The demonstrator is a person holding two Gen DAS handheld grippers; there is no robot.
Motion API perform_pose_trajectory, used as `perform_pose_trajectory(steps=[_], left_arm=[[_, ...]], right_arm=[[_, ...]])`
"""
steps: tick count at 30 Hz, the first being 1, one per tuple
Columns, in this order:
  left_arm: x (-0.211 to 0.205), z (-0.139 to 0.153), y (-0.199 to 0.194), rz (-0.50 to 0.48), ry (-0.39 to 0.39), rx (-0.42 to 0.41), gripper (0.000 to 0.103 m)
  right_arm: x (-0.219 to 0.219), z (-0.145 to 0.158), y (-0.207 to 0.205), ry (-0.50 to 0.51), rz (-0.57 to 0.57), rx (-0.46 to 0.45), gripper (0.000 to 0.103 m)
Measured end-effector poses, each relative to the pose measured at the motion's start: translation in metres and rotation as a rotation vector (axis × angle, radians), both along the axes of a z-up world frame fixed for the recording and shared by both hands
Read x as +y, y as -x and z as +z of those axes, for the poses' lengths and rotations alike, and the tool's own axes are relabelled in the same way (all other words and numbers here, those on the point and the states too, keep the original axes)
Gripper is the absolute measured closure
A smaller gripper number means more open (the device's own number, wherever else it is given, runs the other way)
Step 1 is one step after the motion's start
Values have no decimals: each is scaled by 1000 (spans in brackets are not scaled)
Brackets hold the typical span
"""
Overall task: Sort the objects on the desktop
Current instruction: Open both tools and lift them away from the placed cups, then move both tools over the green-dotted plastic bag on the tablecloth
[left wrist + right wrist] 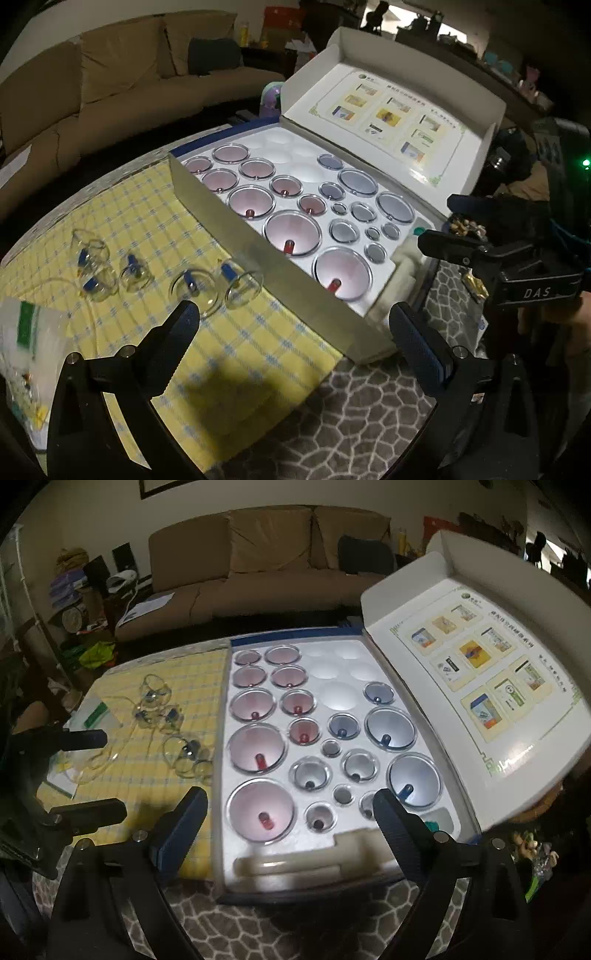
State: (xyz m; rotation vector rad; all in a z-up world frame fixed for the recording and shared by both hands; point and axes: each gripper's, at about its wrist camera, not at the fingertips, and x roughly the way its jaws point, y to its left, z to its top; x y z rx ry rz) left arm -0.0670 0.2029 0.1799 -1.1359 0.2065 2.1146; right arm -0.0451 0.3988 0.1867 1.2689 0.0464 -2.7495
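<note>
An open box holds a white foam tray [380,291] [369,657] with many clear cupping cups, red-valved on the left and blue-valved on the right; a few hollows at the back are bare. Several loose clear cups with blue valves [192,290] [184,755] lie on the yellow checked cloth left of the box. My left gripper [293,317] is open and empty, above the box's front wall. My right gripper [290,805] is open and empty over the near end of the tray. The right gripper also shows in the left wrist view [458,251].
The box lid [399,118] [480,686] stands open on the right. A plastic bag with a green label [26,332] [92,712] and thin tubing lie on the cloth. A tan sofa [277,561] stands beyond the table.
</note>
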Motion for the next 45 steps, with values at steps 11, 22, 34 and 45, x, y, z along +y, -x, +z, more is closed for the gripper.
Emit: perform_pose_trajectory(steps=[11, 22, 34, 45], left_arm=[[-71, 13, -44, 79, -5, 27, 0], [-196, -7, -63, 240, -56, 18, 0], [-265, -73, -46, 337, -131, -43, 0], [-242, -108, -22, 272, -100, -6, 0]], right_arm=[[-42, 7, -44, 33, 34, 32, 7], [-93, -3, -66, 89, 75, 53, 0], [-144, -66, -56, 136, 125, 29, 0], [-166, -118, -5, 83, 119, 27, 0]])
